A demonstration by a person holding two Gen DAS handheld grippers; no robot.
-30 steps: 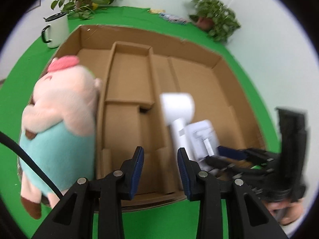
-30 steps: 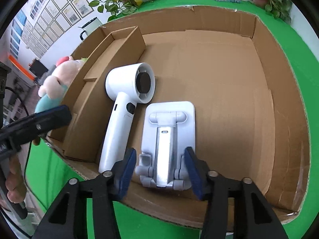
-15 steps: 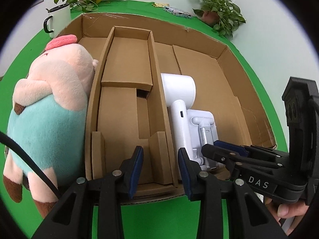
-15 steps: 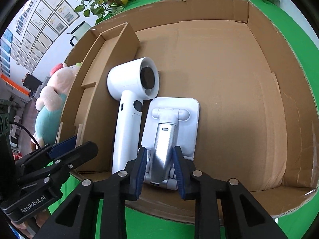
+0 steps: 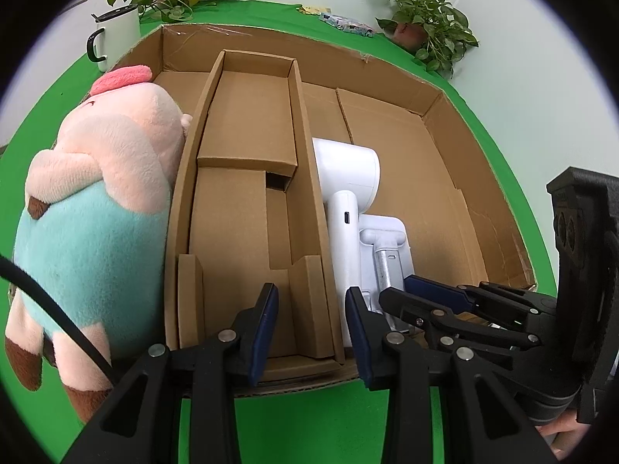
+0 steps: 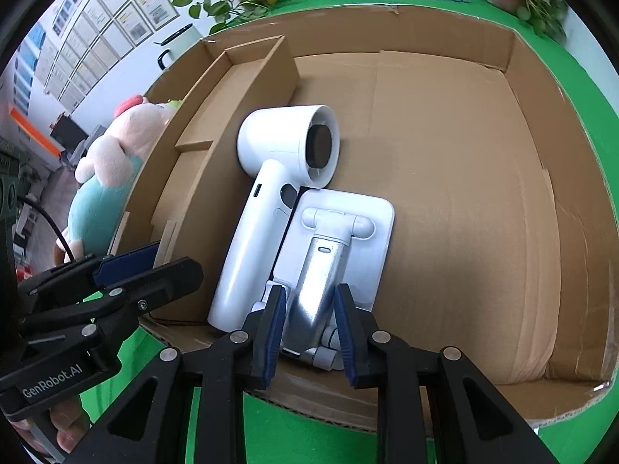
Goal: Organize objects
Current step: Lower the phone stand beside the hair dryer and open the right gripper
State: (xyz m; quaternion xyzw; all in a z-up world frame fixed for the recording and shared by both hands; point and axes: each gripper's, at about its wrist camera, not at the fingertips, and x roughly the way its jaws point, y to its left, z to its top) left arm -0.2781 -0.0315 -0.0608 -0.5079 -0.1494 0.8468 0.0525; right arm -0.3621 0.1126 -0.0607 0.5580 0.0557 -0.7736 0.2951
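Observation:
A white phone stand with a silver arm lies in the big cardboard box, beside a white hair dryer. My right gripper is shut on the stand's silver arm at the box's near edge. It also shows in the left wrist view, over the stand and next to the dryer. My left gripper is open and empty, above the near wall of the box's divider section. A plush pig leans on the box's left side.
A white mug and potted plants stand on the green table behind the box. The right part of the box floor is bare cardboard. The plush pig also shows in the right wrist view.
My right gripper has closed from wide open onto the stand's silver arm. My left gripper has shifted left and closer over the divider section, still open.

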